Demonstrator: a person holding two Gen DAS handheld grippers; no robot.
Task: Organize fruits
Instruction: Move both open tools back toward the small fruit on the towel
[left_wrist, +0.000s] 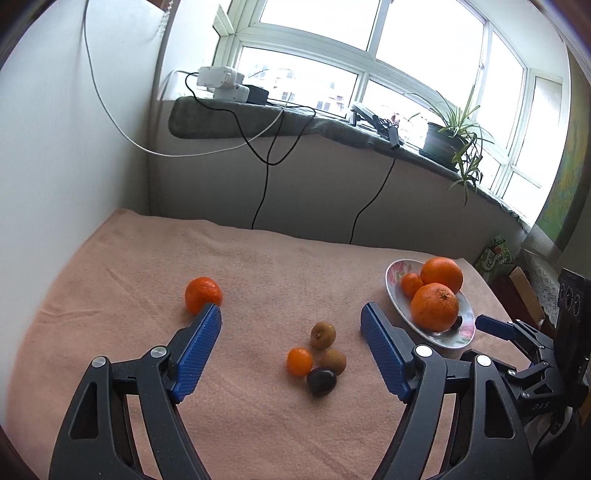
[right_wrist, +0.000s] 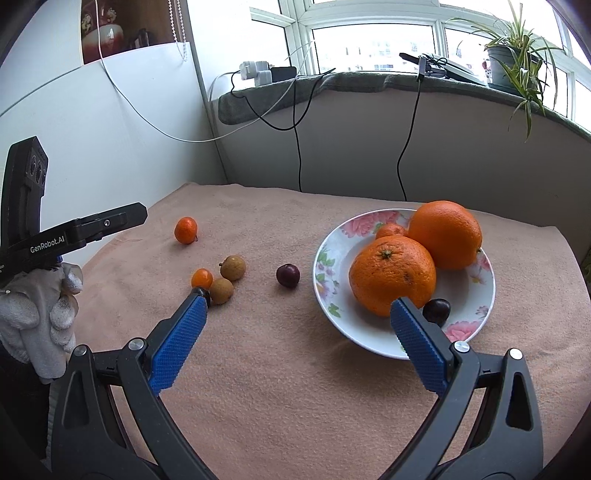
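Observation:
My left gripper (left_wrist: 291, 312) hangs open over the peach cloth (left_wrist: 258, 266). Below its gap lies a cluster: two brown longans (left_wrist: 323, 335), a kumquat (left_wrist: 299, 362) and a dark cherry (left_wrist: 321, 381). A mandarin (left_wrist: 203, 295) sits beside its left fingertip. My right gripper (right_wrist: 299, 302) is open and holds nothing, its right finger over the near rim of the floral plate (right_wrist: 325, 258). The plate holds two big oranges (right_wrist: 392, 275), a small mandarin (right_wrist: 391, 229) and a dark cherry (right_wrist: 436, 310). Another cherry (right_wrist: 288, 275) lies on the cloth left of the plate.
A gloved hand (right_wrist: 44, 314) holds the left gripper at the right wrist view's left edge. Behind the cloth a wall rises to a windowsill (left_wrist: 295, 122) with cables, chargers and a potted plant (left_wrist: 447, 142). Boxes (left_wrist: 517, 280) stand beyond the right edge of the cloth.

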